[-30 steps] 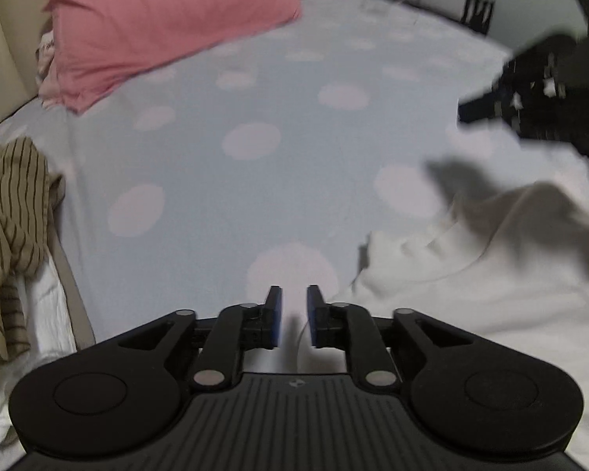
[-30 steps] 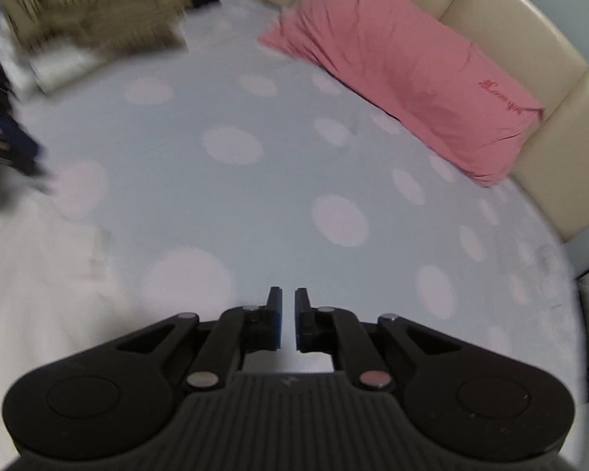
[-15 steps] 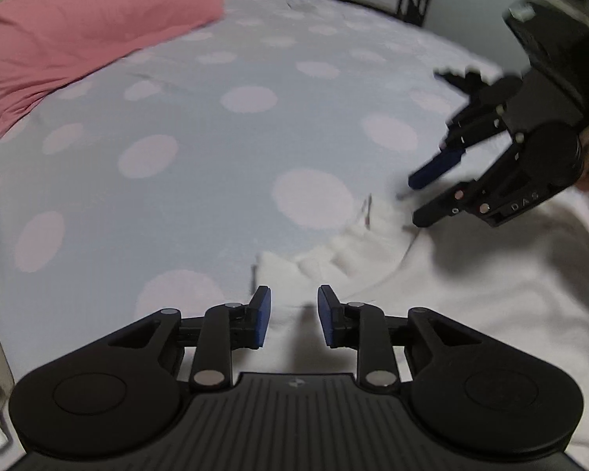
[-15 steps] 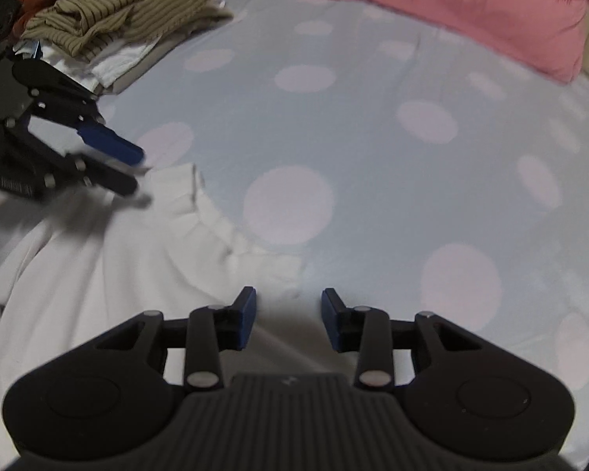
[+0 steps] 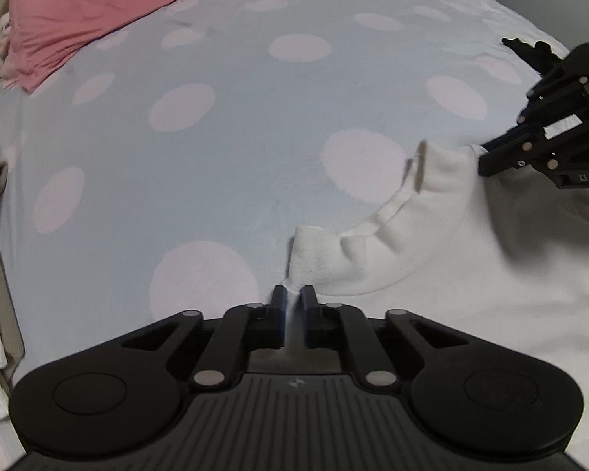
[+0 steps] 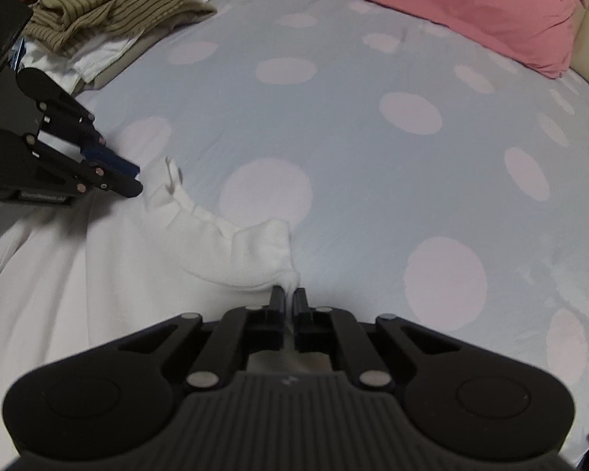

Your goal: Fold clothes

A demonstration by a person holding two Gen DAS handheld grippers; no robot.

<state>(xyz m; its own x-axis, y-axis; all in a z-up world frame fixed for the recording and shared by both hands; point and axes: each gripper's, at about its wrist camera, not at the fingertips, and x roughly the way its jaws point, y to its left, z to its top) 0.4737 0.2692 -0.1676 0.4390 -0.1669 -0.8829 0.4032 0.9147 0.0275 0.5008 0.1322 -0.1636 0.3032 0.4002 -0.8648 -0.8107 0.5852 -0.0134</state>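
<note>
Both tongs, left [image 5: 292, 306] and right [image 6: 289, 306], pinch the white sweater's [image 5: 471, 274] collar ends on the bed [image 5: 255, 117]; next, probably lift and spread it flat.

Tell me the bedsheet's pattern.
Pale blue bedsheet with large pink dots, clearest in the right wrist view.

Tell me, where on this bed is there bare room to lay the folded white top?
The dotted sheet lies bare between the white top, the pink pillow and the clothes pile. It is crowded at the collar, which the left gripper and the right gripper are both pinching.
</note>
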